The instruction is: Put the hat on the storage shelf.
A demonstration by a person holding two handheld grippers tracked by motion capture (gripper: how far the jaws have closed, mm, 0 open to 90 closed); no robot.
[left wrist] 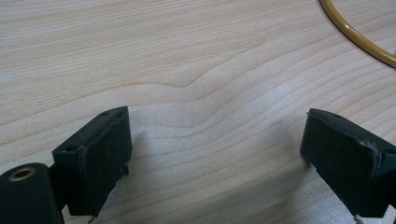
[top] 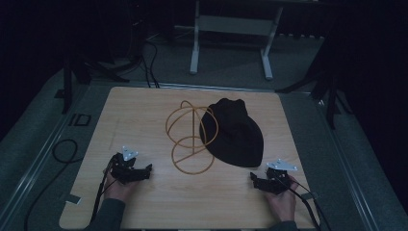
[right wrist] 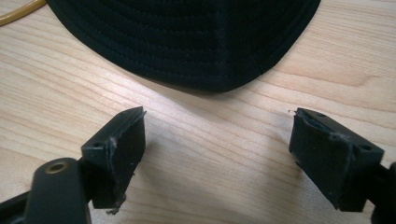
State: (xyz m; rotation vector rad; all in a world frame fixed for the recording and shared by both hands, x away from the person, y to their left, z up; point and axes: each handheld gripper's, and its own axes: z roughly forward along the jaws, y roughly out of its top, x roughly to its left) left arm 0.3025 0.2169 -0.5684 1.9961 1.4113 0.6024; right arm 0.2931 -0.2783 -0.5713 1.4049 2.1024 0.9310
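While the left gripper (top: 144, 169) and right gripper (top: 254, 179) are resting spread and empty near the black stitched fabric hat (top: 234, 131), which is leaning against the yellow wire-hoop stand (top: 191, 139), a careless grab is risking tangling cloth and toppling it.
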